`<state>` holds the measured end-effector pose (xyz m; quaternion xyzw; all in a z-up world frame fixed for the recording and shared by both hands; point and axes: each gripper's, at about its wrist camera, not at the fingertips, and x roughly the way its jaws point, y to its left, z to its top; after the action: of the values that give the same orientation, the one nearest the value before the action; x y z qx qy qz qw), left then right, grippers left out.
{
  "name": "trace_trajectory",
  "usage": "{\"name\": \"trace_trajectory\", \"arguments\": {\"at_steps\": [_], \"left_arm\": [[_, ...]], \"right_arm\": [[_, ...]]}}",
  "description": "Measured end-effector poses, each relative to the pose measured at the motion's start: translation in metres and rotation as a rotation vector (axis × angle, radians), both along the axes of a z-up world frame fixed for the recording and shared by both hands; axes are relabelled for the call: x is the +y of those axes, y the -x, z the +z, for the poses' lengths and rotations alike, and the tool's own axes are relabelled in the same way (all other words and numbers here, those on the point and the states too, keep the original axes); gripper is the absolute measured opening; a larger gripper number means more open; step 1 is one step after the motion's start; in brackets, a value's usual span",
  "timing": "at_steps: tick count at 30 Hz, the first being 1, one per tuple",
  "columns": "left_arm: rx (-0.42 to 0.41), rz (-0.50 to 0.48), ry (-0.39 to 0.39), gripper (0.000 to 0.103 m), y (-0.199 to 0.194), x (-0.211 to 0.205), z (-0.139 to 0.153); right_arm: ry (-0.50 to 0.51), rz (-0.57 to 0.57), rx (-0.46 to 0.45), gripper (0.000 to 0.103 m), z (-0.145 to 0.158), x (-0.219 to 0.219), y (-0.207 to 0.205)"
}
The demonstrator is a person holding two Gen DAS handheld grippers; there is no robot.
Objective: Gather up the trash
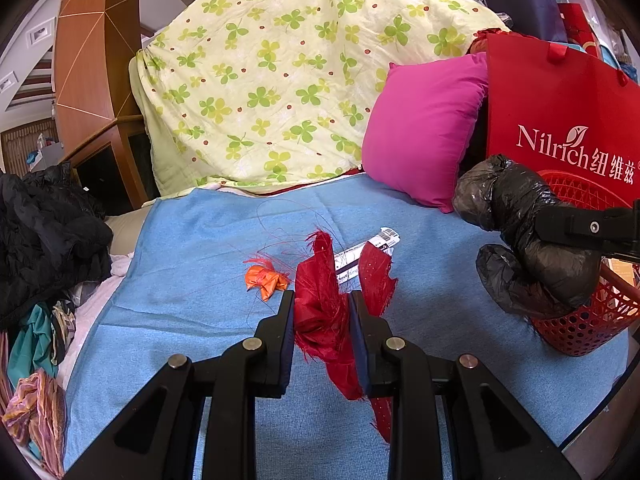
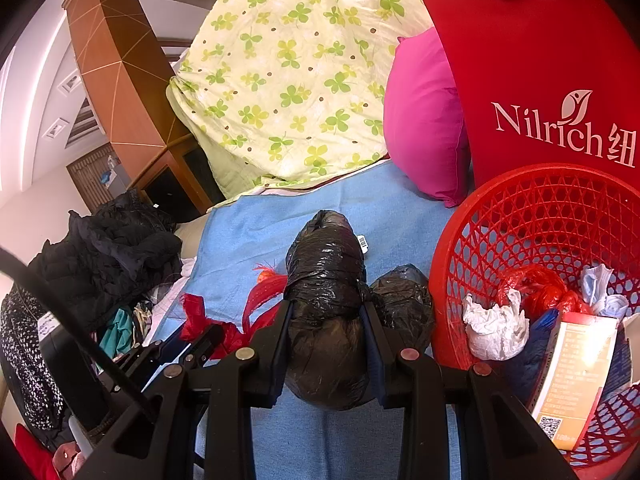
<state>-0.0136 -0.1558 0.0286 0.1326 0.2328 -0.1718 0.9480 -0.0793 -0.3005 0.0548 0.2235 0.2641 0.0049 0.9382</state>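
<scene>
From the left wrist, the left gripper (image 1: 322, 300) is clenched on a frayed red fabric scrap (image 1: 320, 312), whose ragged length runs along the fingers and hangs down past them toward the blue blanket (image 1: 192, 272). Just beyond the fingertips lie more scraps on the blanket — a crumpled orange wrapper (image 1: 266, 278) slightly to the left and a barcoded packet (image 1: 368, 250) partly hidden behind the red cloth. Far right, the right gripper (image 1: 568, 228) reaches in from the edge, holding a black plastic bag bundle (image 1: 528, 236) over the near rim of the red basket (image 1: 588, 324).

From the right wrist, the right gripper (image 2: 326, 308) is closed around the bundle's (image 2: 326, 280) waist; its long axis points straight ahead along the fingers, with a second lobe bulging out to the right. The basket (image 2: 532, 216) sits immediately right of that lobe, tipped so its mouth faces the camera, already holding white tissue (image 2: 496, 326), a red plastic wad (image 2: 536, 286) and a carton (image 2: 572, 376). The left gripper (image 2: 192, 340) shows low on the left with its red scrap (image 2: 196, 316).

The basket lies to the right of both loads, and the right hand is much the nearer — its drop looks like a short sideways shift, while the left must cross the blanket.
</scene>
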Motion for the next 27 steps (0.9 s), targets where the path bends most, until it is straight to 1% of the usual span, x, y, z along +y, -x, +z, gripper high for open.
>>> {"name": "trace_trajectory", "arguments": {"at_steps": [18,27], "left_arm": [[-0.001,-0.009,-0.008,0.027,0.0015,-0.0039,0.0014],[-0.004,-0.012,-0.009,0.027,0.0013,-0.0051,0.0006]], "right_arm": [[0.001,-0.001,-0.001,0.035,0.0011,-0.0006,0.0004],[0.000,-0.004,-0.009,0.035,0.0068,-0.0031,0.0009]]}}
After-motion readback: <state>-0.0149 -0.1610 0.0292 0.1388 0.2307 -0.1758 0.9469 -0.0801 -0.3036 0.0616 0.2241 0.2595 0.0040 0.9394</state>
